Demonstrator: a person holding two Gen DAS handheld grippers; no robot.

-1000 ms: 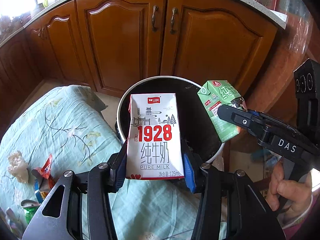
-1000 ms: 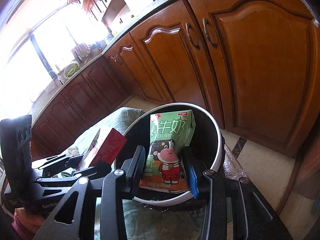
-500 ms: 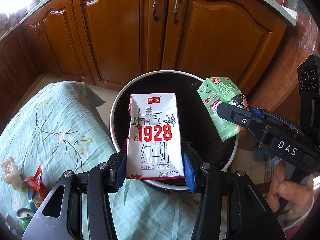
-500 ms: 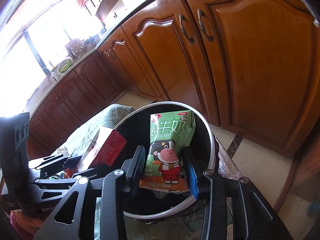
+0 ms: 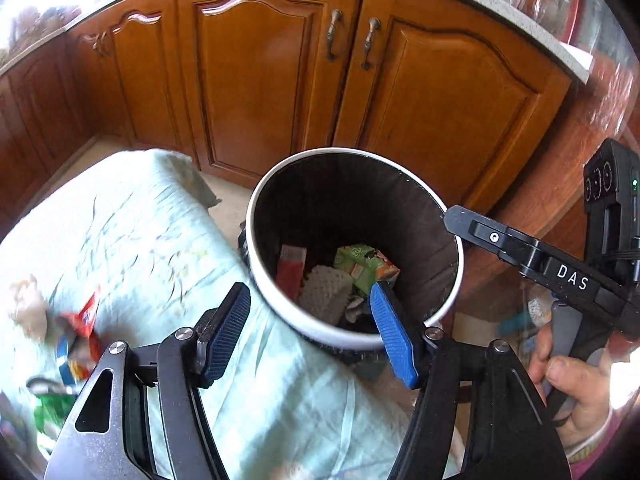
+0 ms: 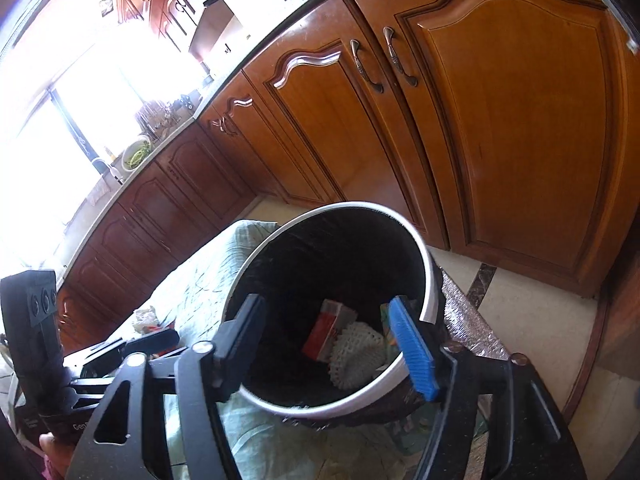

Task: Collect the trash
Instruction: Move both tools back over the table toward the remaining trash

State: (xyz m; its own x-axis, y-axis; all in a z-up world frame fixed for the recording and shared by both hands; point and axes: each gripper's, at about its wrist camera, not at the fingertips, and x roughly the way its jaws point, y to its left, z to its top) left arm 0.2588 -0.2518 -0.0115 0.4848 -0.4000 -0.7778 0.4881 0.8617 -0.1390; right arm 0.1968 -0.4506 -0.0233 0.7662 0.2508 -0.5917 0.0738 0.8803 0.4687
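Observation:
A white-rimmed round bin (image 5: 320,330) with a black liner stands beside the table; it also shows in the right wrist view (image 6: 430,276). Inside lie the red-and-white milk carton (image 5: 291,270) (image 6: 325,330), the green milk carton (image 5: 365,265) and a white mesh wrap (image 5: 324,292) (image 6: 358,354). My left gripper (image 5: 310,320) is open and empty over the bin's near rim. My right gripper (image 6: 332,342) is open and empty above the bin; it shows at the right in the left wrist view (image 5: 456,216).
A pale green floral cloth (image 5: 132,240) covers the table left of the bin. Wrappers (image 5: 80,332) and crumpled paper (image 5: 26,308) lie on its left part. Wooden cabinet doors (image 5: 280,80) stand behind the bin. A tiled floor (image 6: 516,320) lies to the right.
Both grippers opened. The red-and-white carton and the green carton dropped into the bin. The left view is blurred from moving.

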